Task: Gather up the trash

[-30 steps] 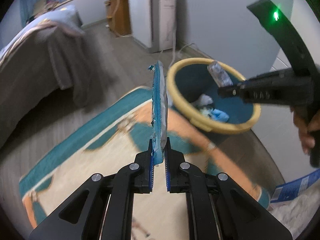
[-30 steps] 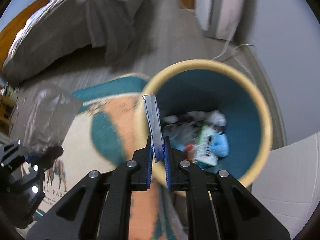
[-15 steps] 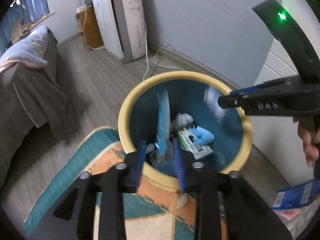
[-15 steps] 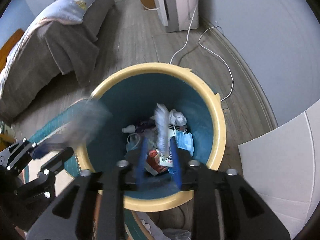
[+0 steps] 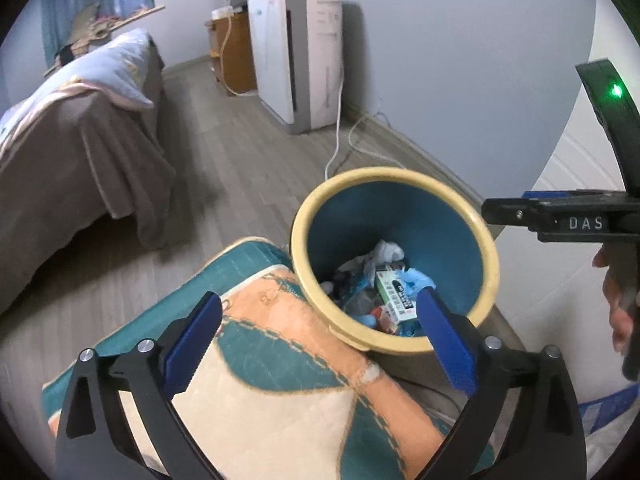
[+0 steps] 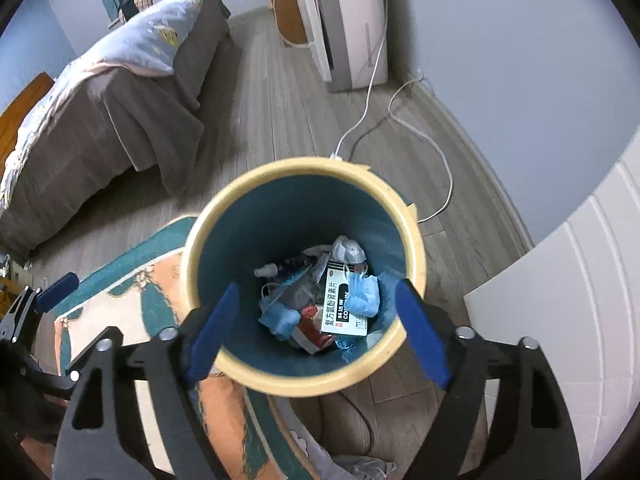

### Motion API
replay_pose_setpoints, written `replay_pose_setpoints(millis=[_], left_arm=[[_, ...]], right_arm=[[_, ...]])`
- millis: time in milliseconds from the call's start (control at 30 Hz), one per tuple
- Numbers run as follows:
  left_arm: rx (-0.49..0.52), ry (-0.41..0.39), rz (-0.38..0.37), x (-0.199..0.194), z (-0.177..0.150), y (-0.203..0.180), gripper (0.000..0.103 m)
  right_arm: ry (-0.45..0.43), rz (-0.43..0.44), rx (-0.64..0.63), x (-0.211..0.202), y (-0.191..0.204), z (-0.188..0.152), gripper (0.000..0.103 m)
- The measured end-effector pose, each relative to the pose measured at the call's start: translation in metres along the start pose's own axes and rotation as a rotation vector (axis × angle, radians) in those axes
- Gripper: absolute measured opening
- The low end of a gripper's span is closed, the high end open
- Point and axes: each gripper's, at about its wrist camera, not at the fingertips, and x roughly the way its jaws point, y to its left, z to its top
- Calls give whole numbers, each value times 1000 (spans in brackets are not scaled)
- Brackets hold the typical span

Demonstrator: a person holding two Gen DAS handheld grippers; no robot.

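Note:
A round trash bin (image 5: 394, 174) with a yellow rim and teal inside stands on the floor at the rug's edge. In it lie a white printed box (image 6: 344, 304), blue face masks (image 6: 362, 294) and crumpled wrappers (image 6: 348, 248). My left gripper (image 5: 318, 300) hovers above the bin's near rim, its jaws opening wide with nothing between them. My right gripper (image 6: 316, 290) hangs straight over the bin (image 6: 304, 164), its jaws also opening and empty. The right gripper's finger (image 5: 540, 216) shows side-on at the right edge, held by a hand (image 5: 618, 304).
A patterned teal and orange rug (image 5: 280, 380) lies under the left gripper. A bed (image 6: 100, 112) with a grey cover fills the left. A white appliance (image 5: 304, 52) stands by the wall, its cable (image 6: 400, 120) trailing behind the bin. A white panel (image 6: 560, 300) is at right.
Both grippers were shut on thin wrappers beside the bin. They moved over the bin and opened, and the wrappers dropped in. Both pairs of jaws now stand wide and empty.

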Motion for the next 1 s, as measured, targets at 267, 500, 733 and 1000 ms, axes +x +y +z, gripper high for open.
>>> replay_pose_setpoints(millis=[267,500,733,1000], left_arm=[[-77,-39,44,-54,-5,0,98],[-147,-21,62,-80,-17,0,98],[-74,1,86,-76,-31,-9,98],[-28,-28,82,-75,-28,-12,98]], right_arm=[[-78,-64,-6,-54,-1,-31,97],[-106,-128,-26,-77,7,-62,97],[-156,-170,-117,-75,20,-75,97],[-177,-176,-47,-78,11,-73,97]])
